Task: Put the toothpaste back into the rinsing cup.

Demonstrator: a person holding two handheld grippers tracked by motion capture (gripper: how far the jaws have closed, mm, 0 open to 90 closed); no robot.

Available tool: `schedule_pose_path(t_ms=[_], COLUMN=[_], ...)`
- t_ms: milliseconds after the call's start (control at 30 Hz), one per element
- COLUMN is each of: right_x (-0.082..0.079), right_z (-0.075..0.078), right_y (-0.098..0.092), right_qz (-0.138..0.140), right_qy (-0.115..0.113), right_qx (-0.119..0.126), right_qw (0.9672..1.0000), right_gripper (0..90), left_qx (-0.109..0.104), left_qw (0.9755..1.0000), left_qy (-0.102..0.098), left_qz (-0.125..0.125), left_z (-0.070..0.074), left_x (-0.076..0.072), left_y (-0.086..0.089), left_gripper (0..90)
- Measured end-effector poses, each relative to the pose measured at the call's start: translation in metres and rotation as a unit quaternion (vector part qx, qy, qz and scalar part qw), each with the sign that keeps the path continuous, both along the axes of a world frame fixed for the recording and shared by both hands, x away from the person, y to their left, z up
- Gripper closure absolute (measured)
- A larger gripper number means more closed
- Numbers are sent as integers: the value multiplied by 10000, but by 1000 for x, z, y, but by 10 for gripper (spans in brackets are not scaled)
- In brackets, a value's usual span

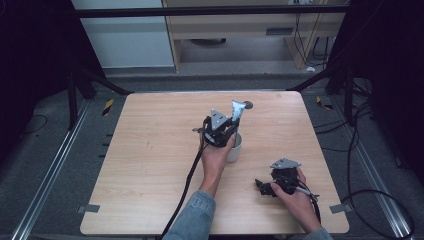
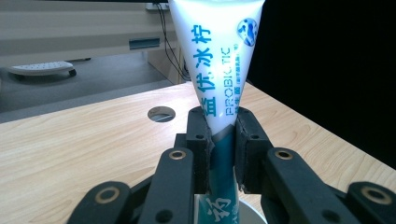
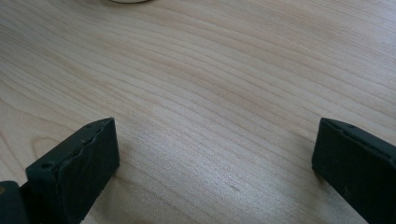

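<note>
While the left gripper (image 2: 219, 154) is clamping the tube (image 2: 215, 70) upright over the white cup (image 1: 234, 148), the right gripper (image 3: 212, 158) is sitting with jaws apart on the table (image 3: 210, 84).

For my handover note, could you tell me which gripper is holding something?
The left gripper, clamped on the toothpaste tube above the white cup; the right gripper rests open.

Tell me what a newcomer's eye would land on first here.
First, the white and teal toothpaste tube, standing upright, clamped in the left gripper over a white cup mid-table. Next, the right gripper, jaws wide open with nothing between them, resting low over the bare wooden table near its front right.
</note>
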State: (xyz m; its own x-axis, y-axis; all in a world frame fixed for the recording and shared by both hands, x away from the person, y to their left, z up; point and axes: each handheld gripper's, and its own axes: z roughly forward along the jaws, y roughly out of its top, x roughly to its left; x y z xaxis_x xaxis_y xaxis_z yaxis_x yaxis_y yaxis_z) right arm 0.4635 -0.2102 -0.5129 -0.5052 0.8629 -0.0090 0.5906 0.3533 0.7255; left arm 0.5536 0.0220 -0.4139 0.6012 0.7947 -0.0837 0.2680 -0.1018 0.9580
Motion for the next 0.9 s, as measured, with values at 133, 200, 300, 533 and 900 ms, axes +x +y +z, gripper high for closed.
schedule_pose_path(t_ms=[133, 200, 300, 533, 900], right_x=[0, 0, 0, 0, 0], right_z=[0, 0, 0, 0, 0], right_y=[0, 0, 0, 0, 0], right_qz=[5, 6, 2, 3, -8], right_qy=[-4, -5, 1, 0, 11], right_qx=[-2, -3, -9, -9, -4], right_qw=[10000, 10000, 10000, 10000, 10000], right_gripper=[9, 9, 9, 9, 9], left_qx=[-13, -3, -23, -54, -32], left_qw=[10000, 10000, 10000, 9998, 9997], left_qy=[6, -11, -34, -105, -96], left_qz=[7, 30, 62, 182, 237], left_z=[-3, -4, -5, -6, -13], left_x=[-2, -3, -5, -9, -12], left_y=[-1, -2, -2, -2, -1], left_gripper=[778, 778, 778, 778, 777])
